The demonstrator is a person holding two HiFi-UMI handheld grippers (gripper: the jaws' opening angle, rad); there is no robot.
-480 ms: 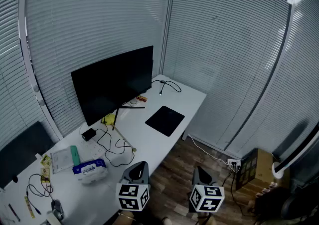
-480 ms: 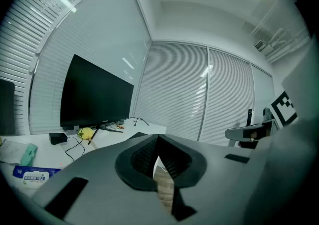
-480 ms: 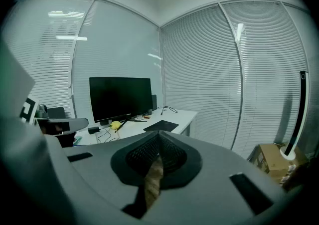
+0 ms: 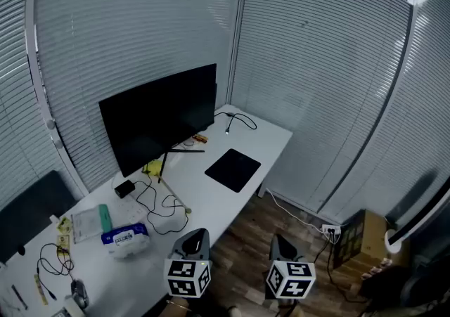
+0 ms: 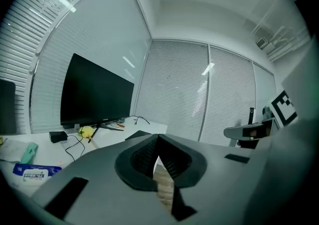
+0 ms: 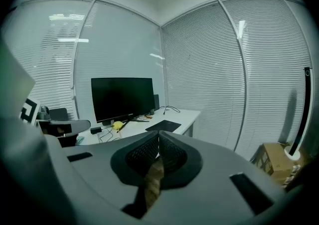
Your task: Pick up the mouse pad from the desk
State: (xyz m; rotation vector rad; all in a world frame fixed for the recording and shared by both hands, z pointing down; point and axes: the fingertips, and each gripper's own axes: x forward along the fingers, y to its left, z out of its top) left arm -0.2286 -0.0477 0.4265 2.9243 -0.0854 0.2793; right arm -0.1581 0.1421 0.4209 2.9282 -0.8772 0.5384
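Left gripper [image 4: 196, 235] and right gripper [image 4: 283, 242] were both clenched with nothing between the jaws, low by the white desk's [image 4: 211, 204] front edge. Black mouse pad [image 4: 233, 169] lay flat on the desk – well apart from both, just right of the monitor [image 4: 158, 126].

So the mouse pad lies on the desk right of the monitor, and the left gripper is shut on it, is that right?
No: the left gripper is shut on nothing, as the left gripper view shows. The mouse pad does lie on the desk right of the monitor.
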